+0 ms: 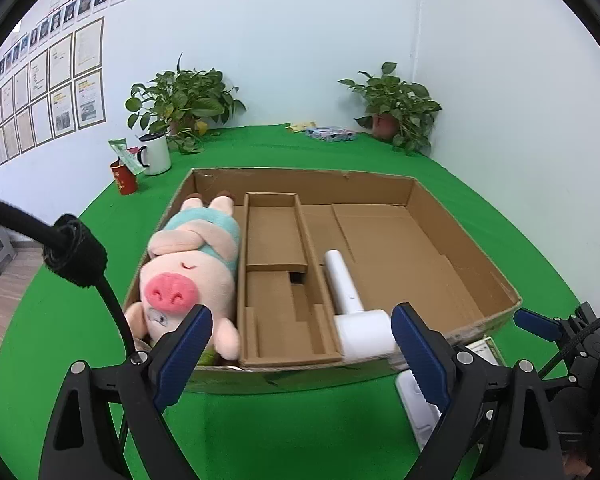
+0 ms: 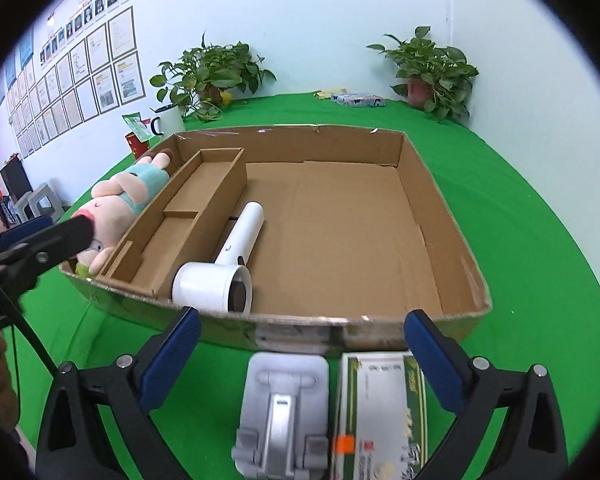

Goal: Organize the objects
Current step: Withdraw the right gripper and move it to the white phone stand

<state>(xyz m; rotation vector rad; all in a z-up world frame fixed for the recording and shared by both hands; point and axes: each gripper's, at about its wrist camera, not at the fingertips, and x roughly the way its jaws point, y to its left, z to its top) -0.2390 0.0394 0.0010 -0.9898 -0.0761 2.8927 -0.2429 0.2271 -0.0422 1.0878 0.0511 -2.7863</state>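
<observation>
A shallow cardboard box (image 1: 464, 248) (image 2: 432, 208) lies on the green table. A pink plush pig (image 1: 188, 272) (image 2: 120, 196) lies in its left compartment. A white hair dryer (image 1: 352, 304) (image 2: 228, 264) lies in the large compartment by the near wall. A grey phone stand (image 2: 280, 412) and a green-and-white carton (image 2: 380, 408) lie on the table in front of the box. My left gripper (image 1: 302, 344) is open and empty above the box's near edge. My right gripper (image 2: 302, 348) is open and empty over the stand and carton.
Two potted plants (image 1: 184, 100) (image 1: 396, 104) stand at the back. A white mug (image 1: 154, 154) and a red cup (image 1: 124, 176) stand at the back left. A flat patterned packet (image 1: 332, 134) lies at the back. The divided middle compartment (image 1: 276, 272) holds nothing.
</observation>
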